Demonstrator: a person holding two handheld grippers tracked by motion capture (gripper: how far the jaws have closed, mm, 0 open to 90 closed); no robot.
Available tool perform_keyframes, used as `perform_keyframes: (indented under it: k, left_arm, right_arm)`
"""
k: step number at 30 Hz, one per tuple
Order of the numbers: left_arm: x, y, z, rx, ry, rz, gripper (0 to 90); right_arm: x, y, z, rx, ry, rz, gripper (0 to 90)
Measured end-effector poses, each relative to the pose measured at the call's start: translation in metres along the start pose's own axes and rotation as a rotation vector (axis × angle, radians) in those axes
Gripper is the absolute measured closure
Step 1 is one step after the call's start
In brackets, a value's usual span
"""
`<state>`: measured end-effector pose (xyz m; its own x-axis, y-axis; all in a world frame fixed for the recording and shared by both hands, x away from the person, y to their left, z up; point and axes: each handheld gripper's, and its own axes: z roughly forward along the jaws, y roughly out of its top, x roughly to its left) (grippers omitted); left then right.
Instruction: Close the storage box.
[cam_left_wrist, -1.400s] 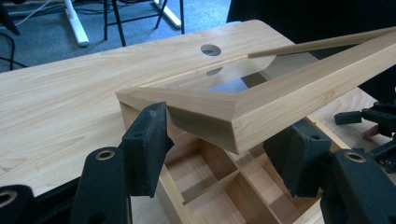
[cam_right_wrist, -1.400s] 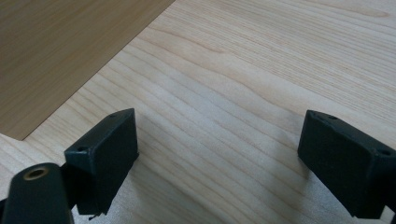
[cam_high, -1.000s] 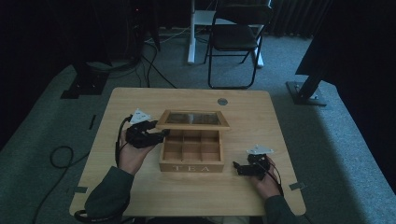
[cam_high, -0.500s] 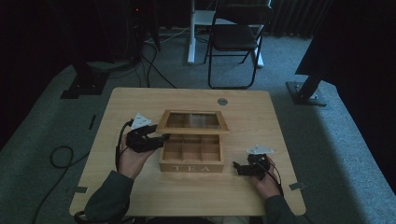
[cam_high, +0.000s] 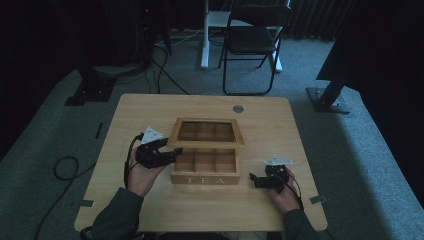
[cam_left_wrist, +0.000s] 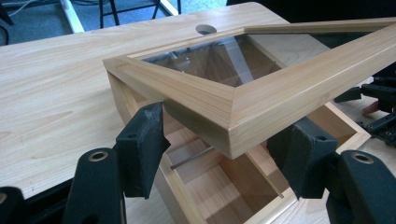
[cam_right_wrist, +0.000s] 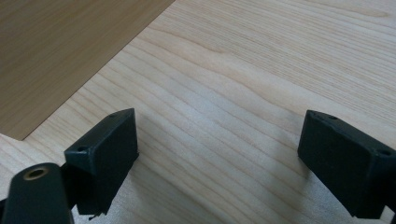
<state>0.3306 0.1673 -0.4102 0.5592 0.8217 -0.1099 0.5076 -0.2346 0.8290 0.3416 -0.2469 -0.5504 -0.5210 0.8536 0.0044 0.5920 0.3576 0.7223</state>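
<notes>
A wooden tea box sits near the middle of the light wood table, its long side running left to right and its front face, lettered TEA, turned toward the person at 6 o'clock. Dividers split its inside into small square compartments, which look bare where they show. Its glass-paned lid is raised and tilted back toward 12 o'clock, hinged along the far edge, so the pane lies above the rear part of the box. In the left gripper view the near corner of the lid's frame juts out between the two black jaws, above the open compartments.

The left gripper lies at 9 o'clock from the box, right at the lid's left front corner. Its jaws stand wide apart, one to each side of that corner, and whether either pad touches the wood I cannot tell. The person's left hand cups it from below.

The right gripper rests low over the table at about 4 o'clock from the box, near its right front corner but apart from it, jaws spread wide with bare tabletop between them. The right hand holds it from behind.

A round grommet hole lies at 1 o'clock near the table's far edge. Beyond the table, on grey carpet, stands a black folding chair, with cables trailing at 9 o'clock.
</notes>
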Motion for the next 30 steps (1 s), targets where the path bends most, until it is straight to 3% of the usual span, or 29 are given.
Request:
perform_keyframes:
  k: [30]
  left_arm:
    - [-0.007, -0.030, 0.010, 0.038, -0.003, -0.006, 37.4]
  right_arm:
    - [0.000, 0.000, 0.000, 0.000, 0.000, 0.002, 11.6]
